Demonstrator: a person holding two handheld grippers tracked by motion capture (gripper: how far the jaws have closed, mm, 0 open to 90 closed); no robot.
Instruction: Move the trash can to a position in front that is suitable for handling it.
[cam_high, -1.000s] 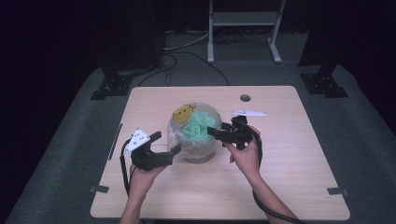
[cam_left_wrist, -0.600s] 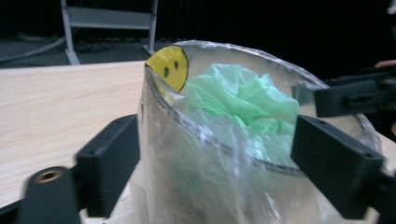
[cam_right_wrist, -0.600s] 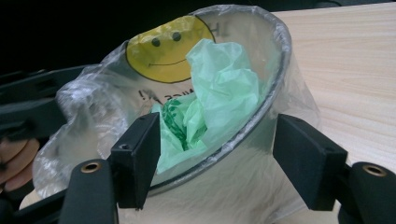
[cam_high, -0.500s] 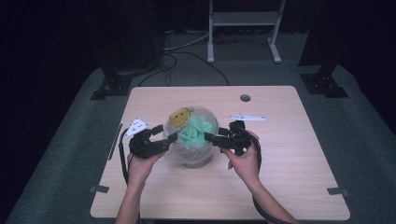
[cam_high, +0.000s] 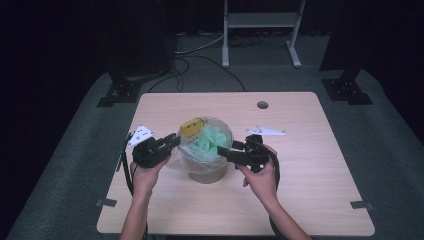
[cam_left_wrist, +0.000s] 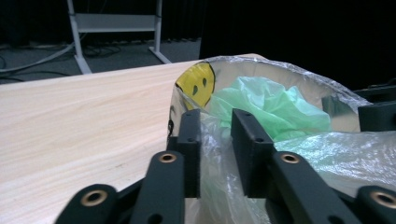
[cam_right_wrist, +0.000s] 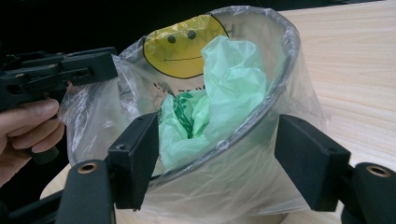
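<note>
High view: I stand at the table (cam_high: 310, 200) with a small bin (cam_high: 206, 159) at its middle, lined with a clear bag (cam_high: 176, 159) and stuffed with green plastic (cam_high: 210, 142); a yellow smiley bag (cam_high: 190, 128) lies against the far left of the rim. My left gripper (cam_high: 172, 141) comes in at the bin's left rim, my right gripper (cam_high: 226, 151) at its right, so I work the liner from both sides.

Left gripper view: my jaws have just been closing, and the fingers (cam_left_wrist: 190, 140) now stand narrow with the liner's edge (cam_left_wrist: 215, 149) between them, right at the rim below the smiley. I judge that they pinch the film; I cannot tell how firmly.

Right gripper view: my fingers (cam_right_wrist: 137, 149) are spread wide, one inside the rim (cam_right_wrist: 261, 116) beside the green plastic, the other outside against the loose film. They straddle the wall without pressing, ready, I think, to take this side of the liner once the left side is held.
</note>
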